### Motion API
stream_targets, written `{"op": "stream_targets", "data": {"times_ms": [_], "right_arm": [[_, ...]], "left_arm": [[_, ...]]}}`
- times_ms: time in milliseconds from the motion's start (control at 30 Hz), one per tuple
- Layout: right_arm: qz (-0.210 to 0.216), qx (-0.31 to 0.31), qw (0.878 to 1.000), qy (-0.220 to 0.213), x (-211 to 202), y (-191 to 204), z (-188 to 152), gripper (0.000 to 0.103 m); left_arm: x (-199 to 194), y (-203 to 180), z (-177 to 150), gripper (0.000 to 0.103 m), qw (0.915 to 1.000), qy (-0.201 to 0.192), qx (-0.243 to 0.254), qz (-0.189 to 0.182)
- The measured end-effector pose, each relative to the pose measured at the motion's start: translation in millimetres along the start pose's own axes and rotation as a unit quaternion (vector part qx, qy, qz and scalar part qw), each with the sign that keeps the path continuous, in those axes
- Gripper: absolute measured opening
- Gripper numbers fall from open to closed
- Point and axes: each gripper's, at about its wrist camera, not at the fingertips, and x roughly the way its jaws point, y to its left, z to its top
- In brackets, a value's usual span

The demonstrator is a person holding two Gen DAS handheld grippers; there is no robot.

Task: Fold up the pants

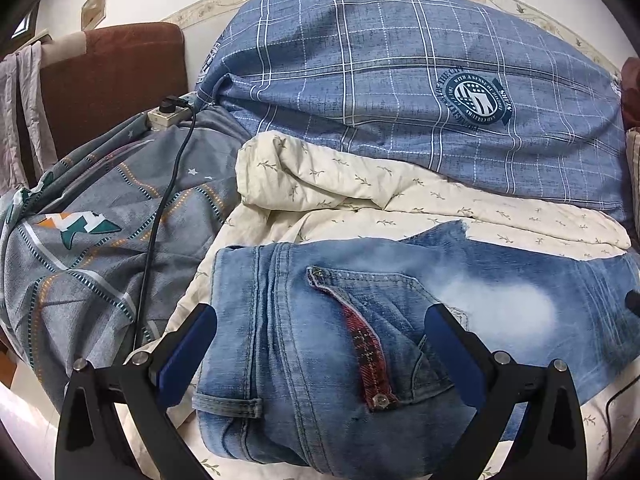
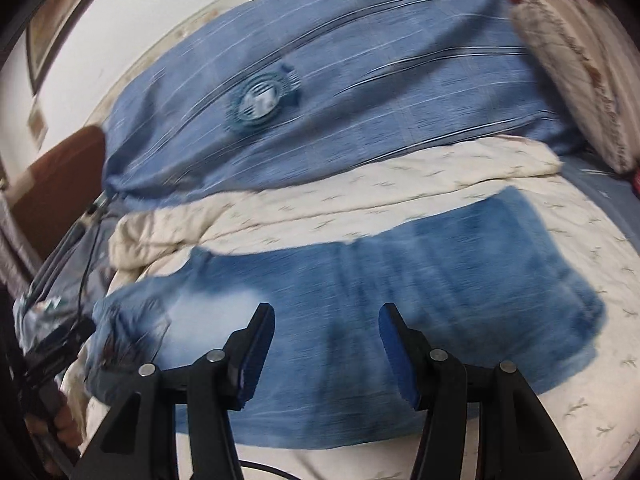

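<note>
Faded blue jeans (image 1: 340,340) lie flat on a cream leaf-print quilt (image 1: 360,196), waistband to the left, back pocket with a red plaid flap (image 1: 366,344) facing up. My left gripper (image 1: 320,320) is open and empty, hovering over the waist and pocket end. In the blurred right wrist view the jeans' legs (image 2: 400,300) stretch to the right. My right gripper (image 2: 326,316) is open and empty above the middle of the jeans. The left gripper shows at that view's left edge (image 2: 60,340).
A large blue plaid duvet (image 1: 400,80) is heaped behind the quilt. A grey patterned blanket (image 1: 100,240) lies left, with a black cable (image 1: 160,216) and a power strip (image 1: 168,114) on it. A brown headboard (image 1: 108,80) stands far left. A striped pillow (image 2: 580,80) sits at right.
</note>
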Motion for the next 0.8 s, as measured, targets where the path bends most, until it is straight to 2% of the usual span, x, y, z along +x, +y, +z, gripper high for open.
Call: {"op": "stream_targets", "data": {"times_ms": [167,367,500,600,700,800], "right_arm": [[0.035,-0.008,0.999,0.031,12,19,-8,0.058],[0.028,-0.019,0.996,0.080,45,32,-16,0.058],[0.040,-0.008,0.995,0.095,59,43,-19,0.058],[0.040,-0.037,0.993,0.103,65,61,-25,0.058],[0.030,-0.053,0.992,0.111,71,69,-29,0.058],[0.030,-0.050,0.992,0.114,73,68,-30,0.058]], "left_arm": [[4,0,-1,0.103,0.9999,0.008,-0.003,0.012],[-2,-16,-12,0.103,0.9994,0.007,0.030,0.016],[-9,-23,-15,0.103,0.9991,0.002,0.041,0.008],[-10,-27,-18,0.103,0.9987,0.003,0.051,0.004],[-5,-28,-19,0.103,0.9987,0.015,0.050,0.002],[5,-29,-23,0.103,0.9978,0.046,0.048,-0.002]]}}
